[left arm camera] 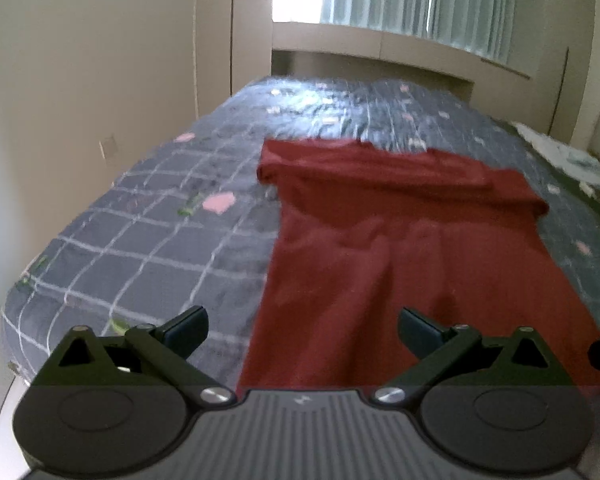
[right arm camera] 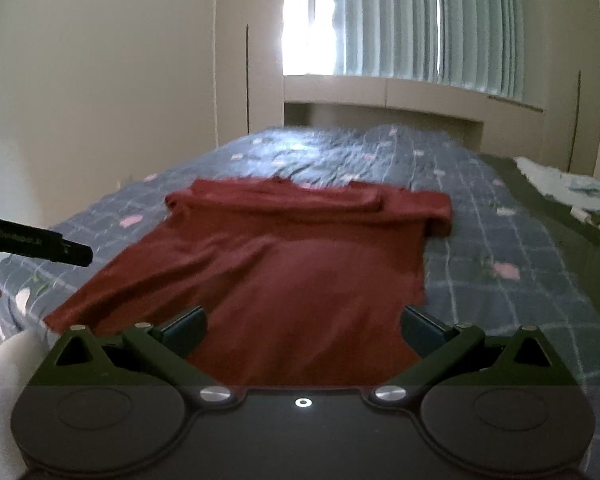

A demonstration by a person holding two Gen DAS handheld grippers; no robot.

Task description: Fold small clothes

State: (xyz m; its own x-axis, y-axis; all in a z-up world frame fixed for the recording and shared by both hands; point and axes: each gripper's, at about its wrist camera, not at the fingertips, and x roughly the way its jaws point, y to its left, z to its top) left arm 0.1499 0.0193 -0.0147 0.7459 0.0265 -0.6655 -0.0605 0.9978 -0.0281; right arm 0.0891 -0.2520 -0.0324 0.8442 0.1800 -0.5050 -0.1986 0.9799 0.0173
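Left wrist view: left gripper held above near hem of dark red T-shirt, fingers spread wide, nothing gripped. Shirt laid flat on checked bedspread, sleeves tucked across top, likely ready for bottom-up fold.

Right wrist view: right gripper likewise spread and empty over shirt's near edge. Left gripper's black tip seen at left, clear of cloth.

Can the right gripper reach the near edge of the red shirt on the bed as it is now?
Probably yes. The right gripper is open and empty, and the red shirt lies flat on the bed right ahead, its near edge running below the fingers. Nothing lies between them.
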